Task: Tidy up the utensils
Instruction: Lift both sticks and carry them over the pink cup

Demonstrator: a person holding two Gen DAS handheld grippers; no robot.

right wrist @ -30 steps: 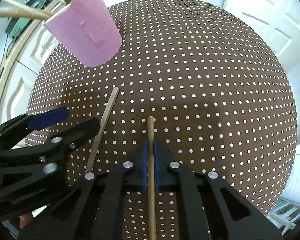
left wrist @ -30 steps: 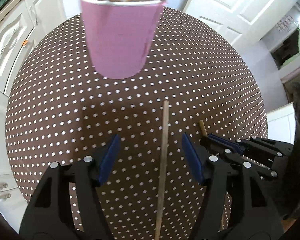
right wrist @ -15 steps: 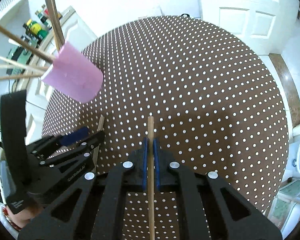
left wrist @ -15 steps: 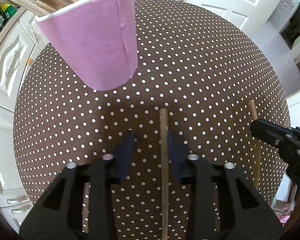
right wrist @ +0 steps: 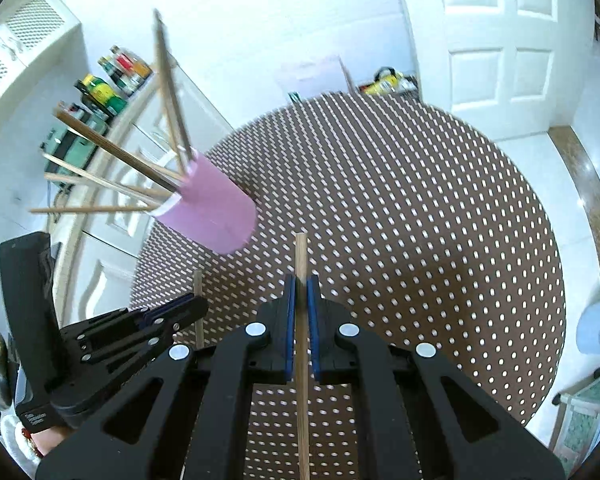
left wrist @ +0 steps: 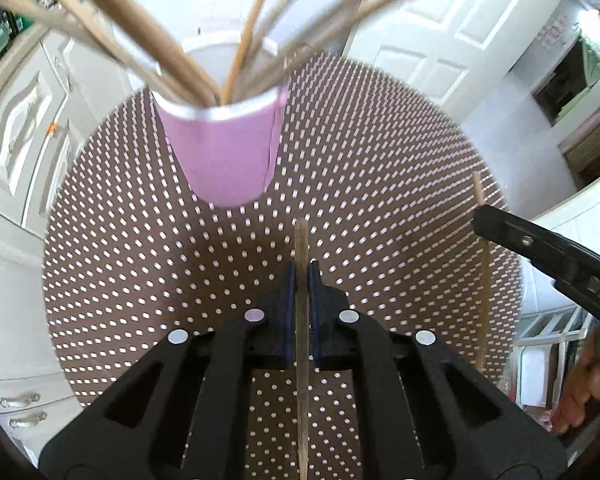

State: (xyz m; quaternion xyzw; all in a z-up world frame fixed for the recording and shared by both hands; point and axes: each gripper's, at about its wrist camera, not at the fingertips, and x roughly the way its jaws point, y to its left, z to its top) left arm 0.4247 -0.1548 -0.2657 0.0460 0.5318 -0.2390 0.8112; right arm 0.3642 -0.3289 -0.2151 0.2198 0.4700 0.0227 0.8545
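A: Status of the left gripper?

B: Its blue pads are closed flat against a wooden chopstick. The stick runs lengthwise between the fingers, and its tip projects forward past the pads. From the right wrist view, the same gripper appears lower left with that stick standing up through its fingertips.

A: And the right gripper?

B: Same condition. Both pads are pressed onto a second chopstick, gripped partway along its length, tip pointing forward. In the left wrist view this stick shows at the far right, crossed by the black finger of the right gripper.

A: Location of the container?

B: The pink cup stands upright on the round brown table with white dots, ahead of both grippers. It holds a bundle of chopsticks that fan outward above the rim. Both held sticks are apart from the cup; neither tip touches it.

A: Surroundings?

B: White cabinets on one side, a white panelled door behind the table.
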